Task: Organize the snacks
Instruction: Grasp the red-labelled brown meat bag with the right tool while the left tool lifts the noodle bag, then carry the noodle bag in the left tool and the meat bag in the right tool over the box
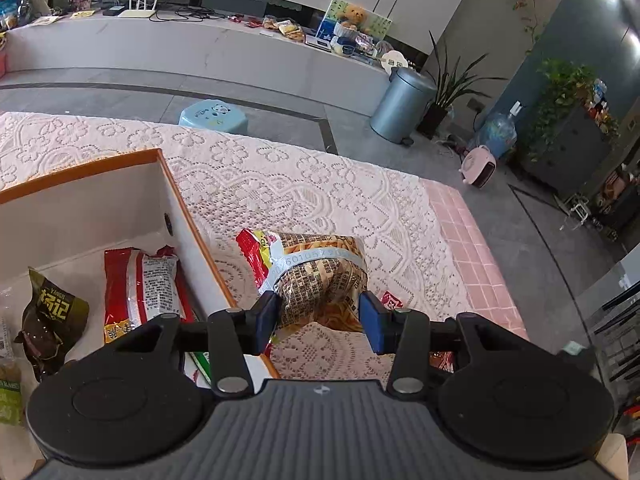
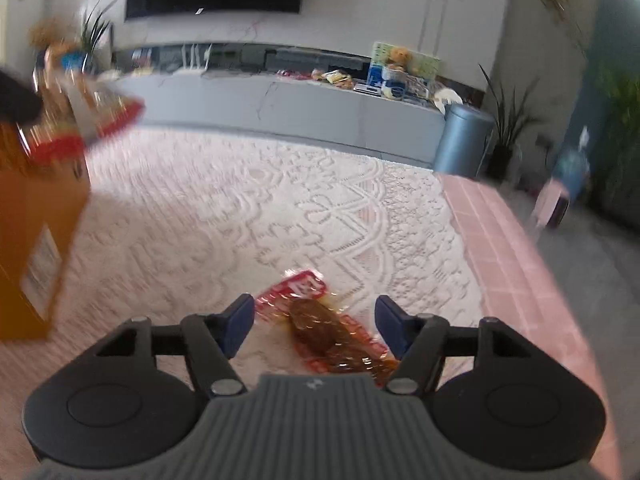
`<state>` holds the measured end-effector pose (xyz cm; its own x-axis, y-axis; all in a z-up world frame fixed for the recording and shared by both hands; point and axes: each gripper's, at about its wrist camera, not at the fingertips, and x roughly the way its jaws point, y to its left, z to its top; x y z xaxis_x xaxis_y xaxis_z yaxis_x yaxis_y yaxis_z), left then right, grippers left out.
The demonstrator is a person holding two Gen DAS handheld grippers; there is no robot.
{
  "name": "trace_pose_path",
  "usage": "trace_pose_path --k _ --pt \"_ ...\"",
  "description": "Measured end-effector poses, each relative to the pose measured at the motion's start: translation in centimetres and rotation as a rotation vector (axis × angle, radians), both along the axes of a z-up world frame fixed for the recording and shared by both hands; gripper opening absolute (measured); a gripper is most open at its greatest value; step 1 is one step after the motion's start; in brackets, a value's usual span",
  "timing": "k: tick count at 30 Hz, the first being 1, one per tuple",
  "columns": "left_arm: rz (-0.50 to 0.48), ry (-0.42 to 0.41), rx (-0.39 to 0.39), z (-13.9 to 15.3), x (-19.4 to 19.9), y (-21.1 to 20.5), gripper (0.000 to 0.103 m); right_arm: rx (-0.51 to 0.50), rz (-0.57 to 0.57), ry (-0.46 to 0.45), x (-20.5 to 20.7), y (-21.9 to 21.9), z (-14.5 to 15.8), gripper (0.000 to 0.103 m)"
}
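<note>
My left gripper is shut on a yellow and red printed snack bag, held above the lace tablecloth just right of the orange-rimmed box. Inside the box lie a red snack packet and a dark brown packet. My right gripper is open above a red clear-wrapped snack packet lying on the cloth between its fingers. In the blurred right wrist view the box stands at left, with the held bag above it.
The lace cloth covers a pink tiled table whose right edge is bare. Beyond are a blue stool, a metal bin, plants and a long counter with clutter.
</note>
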<state>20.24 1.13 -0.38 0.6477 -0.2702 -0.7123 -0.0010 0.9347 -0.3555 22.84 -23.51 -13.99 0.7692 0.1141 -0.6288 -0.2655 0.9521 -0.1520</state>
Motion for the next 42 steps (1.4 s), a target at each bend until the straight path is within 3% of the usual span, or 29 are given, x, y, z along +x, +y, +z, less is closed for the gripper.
trace_pose_path --k 8,13,17,21,22,25,26,31,33,42 --pt "0.035 -0.038 -0.023 1.3 -0.7 1.7 0.051 -0.018 0.058 0.062 1.4 0.4 -2.4 0.067" --pt "0.068 -0.046 -0.024 1.7 -1.2 2.9 0.051 0.101 0.008 0.11 2.8 -1.4 -2.5 0.068" --pt "0.105 -0.051 -0.025 2.0 -1.7 4.1 0.051 0.062 0.028 0.094 2.3 -0.7 -2.2 0.043" --pt "0.142 -0.059 -0.024 2.3 -2.4 5.3 0.051 0.016 0.014 0.083 1.7 -0.6 -2.0 0.039" --pt "0.149 -0.061 -0.024 2.3 -2.6 5.6 0.051 -0.004 0.011 0.071 1.5 -0.4 -1.9 0.032" --pt "0.171 -0.066 -0.023 2.4 -3.2 6.3 0.051 -0.032 0.004 0.027 0.8 -0.1 -1.2 0.029" --pt "0.179 -0.066 -0.022 2.5 -3.3 6.5 0.051 -0.024 -0.002 0.027 0.8 -0.2 -1.1 0.023" --pt "0.2 -0.055 -0.023 2.4 -4.1 7.5 0.051 -0.044 -0.03 -0.035 -0.1 0.1 0.2 0.021" --pt "0.202 -0.056 -0.021 2.4 -4.6 7.8 0.051 -0.038 -0.036 -0.063 -0.6 0.3 1.0 0.0" --pt "0.239 -0.031 0.001 1.7 -6.5 9.8 0.051 0.045 -0.041 -0.105 -2.8 1.2 4.2 0.0"
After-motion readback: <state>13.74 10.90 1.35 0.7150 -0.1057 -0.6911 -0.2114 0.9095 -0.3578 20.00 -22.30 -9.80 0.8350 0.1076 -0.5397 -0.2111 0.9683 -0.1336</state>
